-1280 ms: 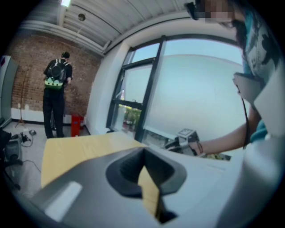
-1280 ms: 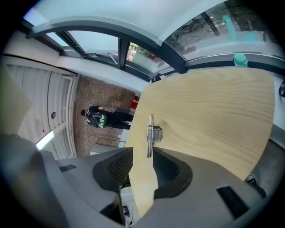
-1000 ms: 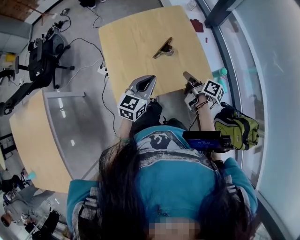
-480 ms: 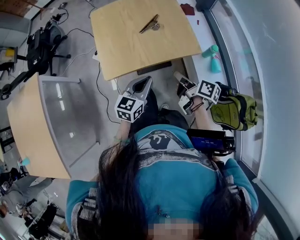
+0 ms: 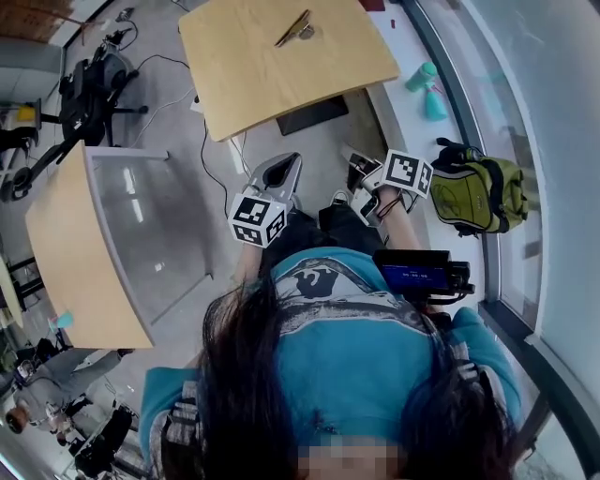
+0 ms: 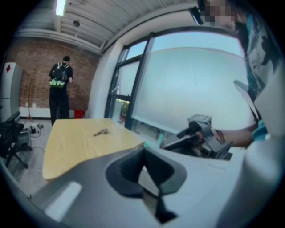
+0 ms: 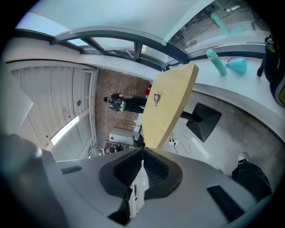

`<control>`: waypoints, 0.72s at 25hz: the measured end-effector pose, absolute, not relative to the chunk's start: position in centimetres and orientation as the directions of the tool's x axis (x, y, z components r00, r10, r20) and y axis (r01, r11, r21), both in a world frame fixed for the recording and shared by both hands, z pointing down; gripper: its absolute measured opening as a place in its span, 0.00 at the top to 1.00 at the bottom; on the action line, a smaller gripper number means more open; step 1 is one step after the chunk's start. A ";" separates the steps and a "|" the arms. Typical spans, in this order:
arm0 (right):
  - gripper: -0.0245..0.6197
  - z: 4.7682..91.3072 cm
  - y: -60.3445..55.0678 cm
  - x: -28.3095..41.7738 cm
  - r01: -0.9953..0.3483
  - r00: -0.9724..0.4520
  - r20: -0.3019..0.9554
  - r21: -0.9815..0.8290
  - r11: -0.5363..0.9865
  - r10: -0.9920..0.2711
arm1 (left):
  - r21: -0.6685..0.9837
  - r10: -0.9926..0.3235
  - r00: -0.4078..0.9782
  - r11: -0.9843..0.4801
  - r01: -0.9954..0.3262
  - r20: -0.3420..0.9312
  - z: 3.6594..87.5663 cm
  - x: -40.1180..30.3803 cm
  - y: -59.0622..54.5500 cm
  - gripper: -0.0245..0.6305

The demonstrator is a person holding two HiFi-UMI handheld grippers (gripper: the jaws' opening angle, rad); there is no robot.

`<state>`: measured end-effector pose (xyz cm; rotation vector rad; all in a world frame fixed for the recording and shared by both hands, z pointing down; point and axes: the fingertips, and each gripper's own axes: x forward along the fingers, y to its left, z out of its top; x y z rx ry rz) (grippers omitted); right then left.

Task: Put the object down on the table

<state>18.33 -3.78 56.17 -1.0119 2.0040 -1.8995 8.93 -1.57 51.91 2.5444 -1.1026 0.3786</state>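
Observation:
A small dark metal clip-like object [image 5: 295, 28] lies alone on the light wooden table [image 5: 281, 84], far from both grippers. It also shows in the left gripper view as the object [image 6: 101, 132] and in the right gripper view as the object [image 7: 156, 99]. My left gripper [image 5: 292, 161] hangs over the floor near the person's body, its jaws shut with nothing between them [image 6: 143, 150]. My right gripper [image 5: 352, 159] is beside it, short of the table edge, also shut and empty [image 7: 142, 151].
The black foot of the table [image 5: 314, 114] stands on the grey floor. A second wooden table [image 5: 66, 253] is at the left, and a green backpack [image 5: 478, 192] and teal bottles [image 5: 427, 89] are at the right. A person [image 6: 59, 89] stands by the far brick wall.
The person has backed away from the table. Both grippers have left the tabletop's near edge and now hang over the floor. The object stays where it lay.

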 end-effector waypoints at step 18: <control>0.93 54.9 3.7 4.1 -0.305 -0.698 0.296 -0.947 -0.104 -0.652 | 0.219 -0.642 0.697 -0.666 -0.714 0.320 50.8 -6.9 5.9 0.96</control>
